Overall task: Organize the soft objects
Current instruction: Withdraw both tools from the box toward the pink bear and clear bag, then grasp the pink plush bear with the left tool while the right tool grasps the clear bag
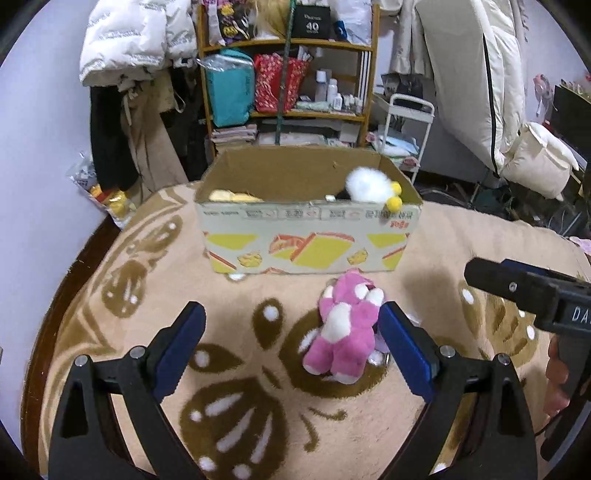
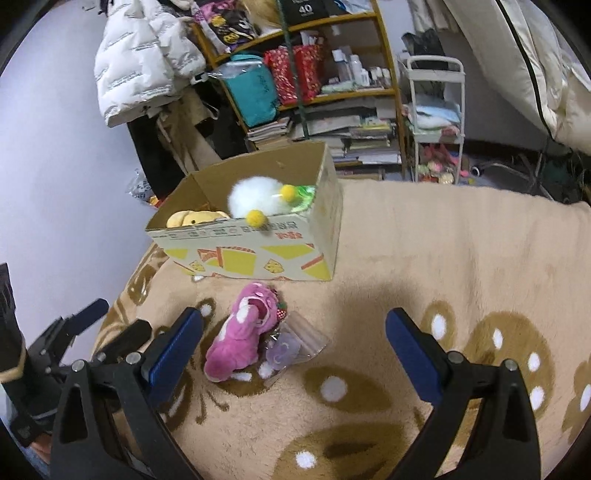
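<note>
Left wrist view placed the pink plush toy (image 1: 343, 328) on the blanket (image 1: 110, 332), just short of the cardboard box (image 1: 306, 236) and hard against the right finger of the left claw (image 1: 291, 343), which was spread wide and held nothing. Its long axis ran toward the box. The right claw (image 2: 295, 350), equally wide and empty, was judged farther off, the toy lying beside its left finger.

A black paper bag (image 1: 312, 23) on the top board of the wooden shelf unit (image 1: 373, 66) bears the number "40" in white; smaller lettering above it is illegible. The right tongs' black body (image 1: 565, 314) shows white letters "DA", cut off. Red print on the cardboard box (image 1: 306, 243) is unreadable.
</note>
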The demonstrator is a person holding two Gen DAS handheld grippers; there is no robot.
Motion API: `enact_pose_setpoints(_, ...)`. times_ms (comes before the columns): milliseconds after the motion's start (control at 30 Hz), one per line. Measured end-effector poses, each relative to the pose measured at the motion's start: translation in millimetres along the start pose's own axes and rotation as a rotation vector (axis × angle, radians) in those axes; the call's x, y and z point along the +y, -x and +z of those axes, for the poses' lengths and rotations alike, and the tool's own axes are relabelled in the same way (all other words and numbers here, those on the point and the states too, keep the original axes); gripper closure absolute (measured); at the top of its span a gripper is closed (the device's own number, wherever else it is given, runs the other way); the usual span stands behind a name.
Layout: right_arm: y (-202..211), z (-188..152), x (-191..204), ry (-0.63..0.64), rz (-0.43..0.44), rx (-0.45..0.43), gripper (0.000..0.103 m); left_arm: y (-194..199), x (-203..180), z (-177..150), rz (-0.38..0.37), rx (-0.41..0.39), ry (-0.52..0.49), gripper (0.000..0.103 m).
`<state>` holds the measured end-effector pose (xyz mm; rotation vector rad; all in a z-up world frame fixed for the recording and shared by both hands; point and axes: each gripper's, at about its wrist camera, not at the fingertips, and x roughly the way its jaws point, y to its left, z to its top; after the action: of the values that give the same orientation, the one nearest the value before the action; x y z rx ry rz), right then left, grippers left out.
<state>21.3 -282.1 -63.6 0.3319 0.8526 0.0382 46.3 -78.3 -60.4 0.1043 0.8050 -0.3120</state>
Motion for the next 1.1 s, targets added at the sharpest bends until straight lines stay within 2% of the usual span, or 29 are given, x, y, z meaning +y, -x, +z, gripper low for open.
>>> enact_pose_setpoints(267,-31,-2,-3,-0.013,0.002,0.069,0.000,-34,-18,-8,-0.038,0.047,-0.066,0.010)
enact_pose_setpoints(500,-59,-5,-6,-0.020,-0.005,0.153,0.000,-58,-20,-13,-0.067,0.104,-0.061,0.010)
enact_pose_setpoints(633,-72,-10,-6,-0.015,-0.022,0.202,0.000,-72,-23,-17,-0.053,0.147,-0.078,0.010)
enact_pose_setpoints(667,-76,-12,-6,-0.011,-0.041,0.214,0.001,-75,-24,-18,-0.051,0.158,-0.083,0.010)
enact_pose_setpoints(733,-80,-13,-5,0.005,-0.054,0.229,0.013,-81,-26,-21,-0.050,0.186,-0.090,0.010)
enact_pose_setpoints(800,-85,-15,-3,0.028,-0.077,0.249,0.013,-87,-28,-26,-0.043,0.206,-0.109,0.010)
enact_pose_setpoints(967,-102,-22,-7,0.008,-0.056,0.324,0.015,-97,-30,-33,-0.033,0.241,-0.124,0.010)
enact_pose_setpoints(1033,-106,-23,-9,0.005,-0.054,0.338,0.030,-102,-29,-36,-0.042,0.258,-0.116,0.010)
enact_pose_setpoints(1100,-108,-24,-8,0.013,-0.063,0.345,0.030,-105,-26,-38,-0.052,0.272,-0.105,0.009)
